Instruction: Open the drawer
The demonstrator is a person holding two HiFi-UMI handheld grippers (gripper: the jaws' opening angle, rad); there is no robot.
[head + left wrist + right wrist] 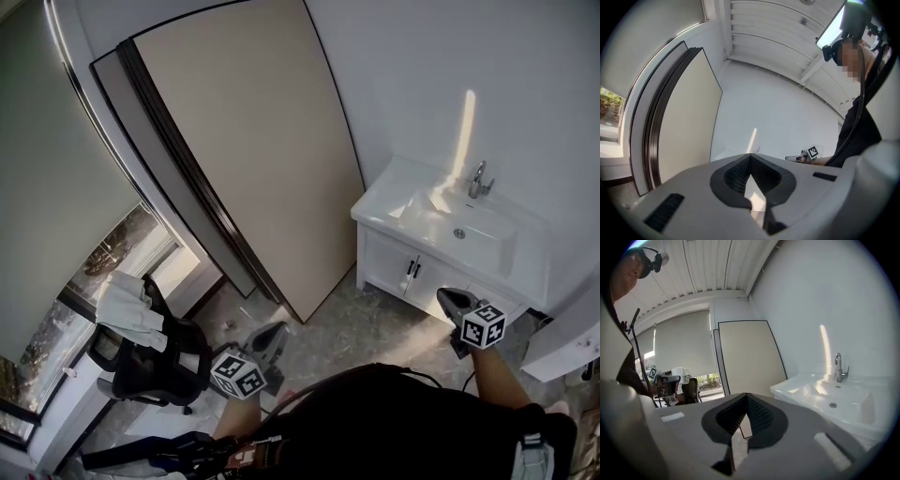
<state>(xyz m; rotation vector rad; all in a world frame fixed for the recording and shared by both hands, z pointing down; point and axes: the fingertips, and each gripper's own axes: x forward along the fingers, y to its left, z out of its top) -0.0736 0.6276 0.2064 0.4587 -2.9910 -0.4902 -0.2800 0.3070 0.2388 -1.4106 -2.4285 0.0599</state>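
Note:
A white vanity cabinet (389, 262) with a sink basin (469, 234) and a chrome faucet (480, 180) stands against the right wall. Its front has panels with two dark handles (412, 269); I cannot tell which panel is a drawer. My right gripper (448, 296) is shut and empty, in the air just in front of the cabinet's lower right. The right gripper view shows the jaw tips (746, 394) meeting, with the basin (825, 397) ahead to the right. My left gripper (272, 331) hangs over the floor left of the cabinet, shut and empty (750, 155).
Large beige panels (244, 141) lean against the wall left of the vanity. A black office chair (150, 361) draped with white cloth (127, 309) stands by the window at the lower left. Grey stone floor (347, 323) lies between them.

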